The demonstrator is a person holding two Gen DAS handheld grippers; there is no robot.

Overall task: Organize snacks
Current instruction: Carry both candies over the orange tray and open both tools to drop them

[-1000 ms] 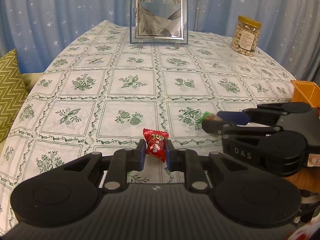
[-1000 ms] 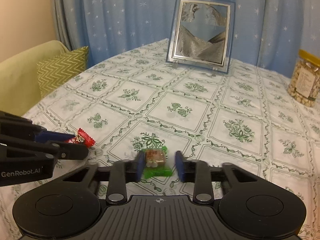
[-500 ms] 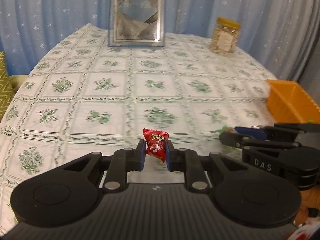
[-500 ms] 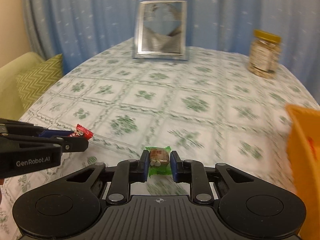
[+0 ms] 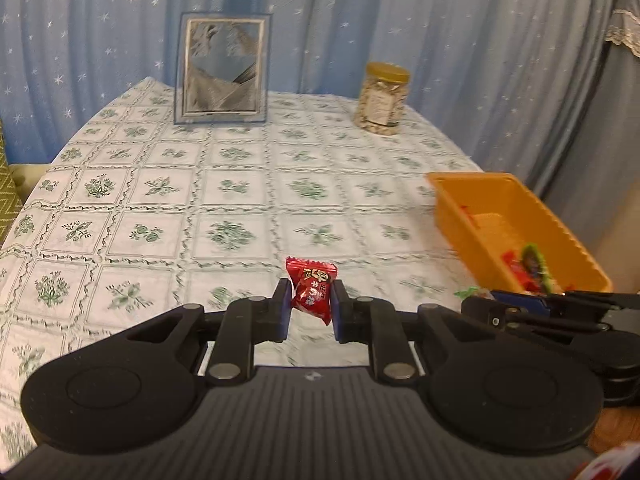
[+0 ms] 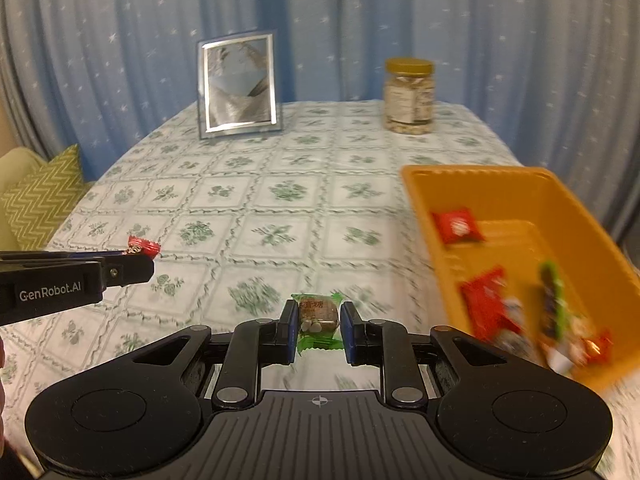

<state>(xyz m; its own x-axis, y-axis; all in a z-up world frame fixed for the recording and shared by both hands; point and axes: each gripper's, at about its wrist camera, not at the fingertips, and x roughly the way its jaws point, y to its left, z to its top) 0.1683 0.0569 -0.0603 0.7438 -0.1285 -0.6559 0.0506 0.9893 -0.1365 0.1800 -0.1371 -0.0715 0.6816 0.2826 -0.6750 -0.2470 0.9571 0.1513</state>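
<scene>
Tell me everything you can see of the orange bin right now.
The orange bin is a rectangular open-top tray, plastic by its look, with sloped walls and a lipped rim. It sits on the floral tablecloth, at the table's right side, ahead-right of both grippers. Inside lie several wrapped snacks: red packets, one green-edged wrapper, others blurred. No gripper touches it.

Red candy (image 5: 311, 295) and green-wrapped candy (image 6: 319, 321) are each clamped in the air; orange bin (image 6: 516, 188) holds several wrapped snacks (image 6: 486, 306).

On the table (image 6: 280, 208), the frame (image 6: 239, 87) stands far left and the jar (image 6: 409, 96) far right. The bin (image 6: 500, 188) sits near right, with candies (image 6: 456, 226) in it.
</scene>
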